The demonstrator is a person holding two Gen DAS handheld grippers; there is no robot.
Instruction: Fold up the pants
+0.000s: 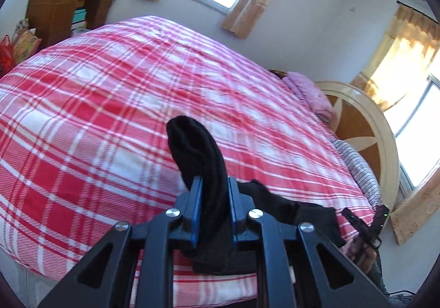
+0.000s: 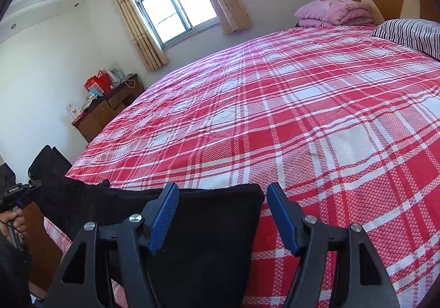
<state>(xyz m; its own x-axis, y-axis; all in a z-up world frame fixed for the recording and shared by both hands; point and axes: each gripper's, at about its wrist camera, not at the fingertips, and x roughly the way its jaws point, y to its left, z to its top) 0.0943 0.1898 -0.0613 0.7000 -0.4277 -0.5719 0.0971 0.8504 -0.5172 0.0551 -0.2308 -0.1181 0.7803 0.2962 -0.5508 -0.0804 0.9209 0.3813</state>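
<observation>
Left gripper (image 1: 213,189) clenched on bunched black knit pants (image 2: 209,225), thick fold rising between blue ribbed pads. Pants lie on near edge of red-white plaid woven bedspread (image 2: 302,115). Right gripper (image 2: 222,199) released, jaws spread wide over folded end, right pad past its edge.

Black pants (image 2: 209,231) lie on the bed's near edge, one bunched end (image 1: 198,154) lifted upright.

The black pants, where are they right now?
The pants lie at the near edge of the bed. One end is pinched up in the left gripper, and the open right gripper hovers over the other.
</observation>
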